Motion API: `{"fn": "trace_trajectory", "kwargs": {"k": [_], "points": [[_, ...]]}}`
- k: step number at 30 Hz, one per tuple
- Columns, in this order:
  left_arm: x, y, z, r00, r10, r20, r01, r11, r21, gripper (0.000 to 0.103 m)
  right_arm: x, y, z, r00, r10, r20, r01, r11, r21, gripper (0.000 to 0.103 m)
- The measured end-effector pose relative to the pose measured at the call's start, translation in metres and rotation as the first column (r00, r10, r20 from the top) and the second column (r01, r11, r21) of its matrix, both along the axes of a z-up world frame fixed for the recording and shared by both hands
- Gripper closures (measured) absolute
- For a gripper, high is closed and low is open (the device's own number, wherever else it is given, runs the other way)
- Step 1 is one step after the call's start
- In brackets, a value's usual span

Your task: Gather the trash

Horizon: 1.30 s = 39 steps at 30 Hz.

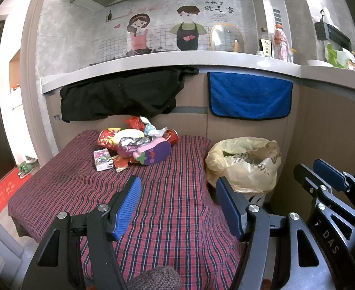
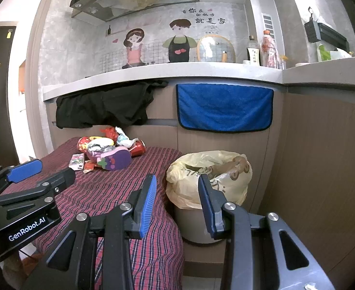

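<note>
In the left wrist view, a heap of trash (image 1: 134, 142), made up of crinkled foil wrappers, a small printed carton and a purple foam cut-out, is seen at the far end of a plaid-covered table (image 1: 172, 207), well short of the lined waste bin (image 1: 244, 164) that stands just beside the table's right edge. The left gripper (image 1: 177, 205) is held over the near cloth with its jaws spread and nothing between them; the right gripper (image 1: 322, 174) is glimpsed at the frame's right, beyond the bin. The heap is judged light, soft and crackly, with slippery foil best pinched at a raised fold, and the carton taken across its narrow sides. In the right wrist view, the right gripper (image 2: 177, 203) is shown released and empty, nearer than the bin (image 2: 209, 176), whose yellow liner gapes open. The trash (image 2: 107, 152) lies left of the bin, beyond the left gripper (image 2: 44, 171), whose fingers are seen parted. Open cloth is left between heap and bin for a clear carry, though cabinet fronts and the counter overhang close in behind the bin.
</note>
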<state>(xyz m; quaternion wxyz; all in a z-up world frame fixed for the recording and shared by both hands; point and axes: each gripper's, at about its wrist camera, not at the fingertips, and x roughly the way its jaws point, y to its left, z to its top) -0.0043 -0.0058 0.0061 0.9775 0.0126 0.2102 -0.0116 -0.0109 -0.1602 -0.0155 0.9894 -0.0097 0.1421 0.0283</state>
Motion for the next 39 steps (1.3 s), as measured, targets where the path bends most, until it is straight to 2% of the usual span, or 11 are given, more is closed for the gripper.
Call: {"fn": "trace_trajectory", "kwargs": {"k": [39], "points": [[-0.0002, -0.0036, -0.0014, 1.000, 0.000, -0.003, 0.000, 1.000, -0.001, 0.038, 0.0008, -0.0003, -0.0007, 1.000, -0.001, 0.000, 0.001, 1.000, 0.000, 0.069]]}}
